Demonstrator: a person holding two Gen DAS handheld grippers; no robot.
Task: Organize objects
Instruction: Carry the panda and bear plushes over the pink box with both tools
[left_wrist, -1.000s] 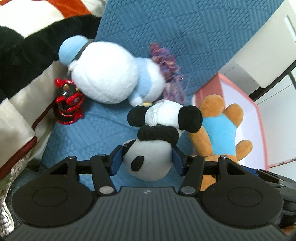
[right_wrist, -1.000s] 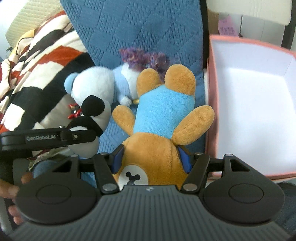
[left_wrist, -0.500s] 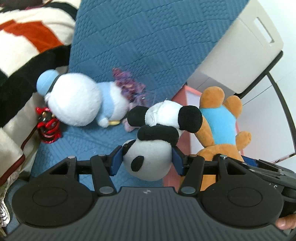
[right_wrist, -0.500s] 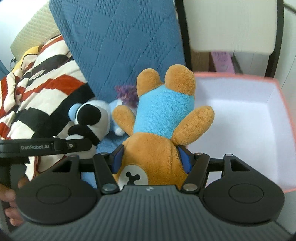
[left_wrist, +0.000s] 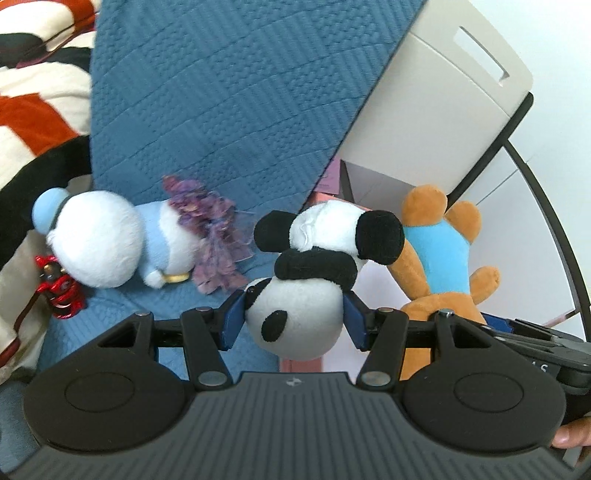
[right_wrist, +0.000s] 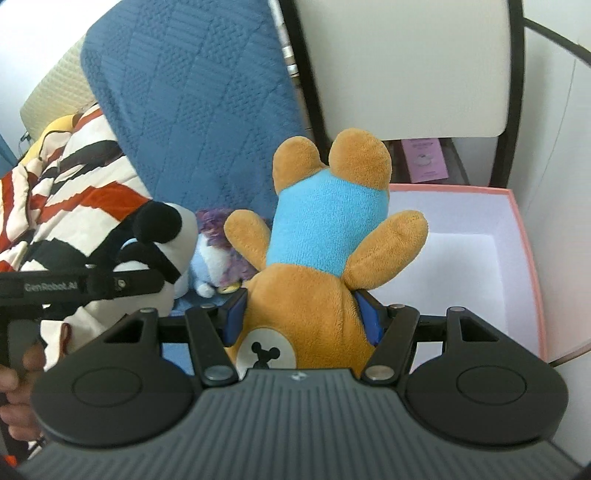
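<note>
Plush toys fill both claws. The left claw (left_wrist: 293, 321) is clamped on the head of a panda plush (left_wrist: 314, 280), its blue pads pressed into either side of the round white head, the body and black limbs pointing away from the camera. The right claw (right_wrist: 301, 317) is closed the same way on the head of a brown bear plush (right_wrist: 325, 236) in a light blue shirt, legs pointing up and forward. Both toys are lifted clear of the blue quilted sofa cushion (left_wrist: 221, 110).

The relation that counts is between each toy and the pink box (right_wrist: 524, 236). In the right wrist view the box lies open just ahead and to the right of the bear, its white interior bare where it shows; the bear's long axis runs straight out from the claw, with its right arm already over the box's near corner. The panda sits further left, with the pink edge showing just beneath and beyond it in the left wrist view. The right claw looks nearer to the box, so the bear is likely to go in first with a short move rightward and down, while the panda needs to travel further across.

1 white and blue plush (left_wrist: 110, 243) with a purple frill lies on the cushion, beside a small red trinket (left_wrist: 61, 295), both ungrasped.
</note>
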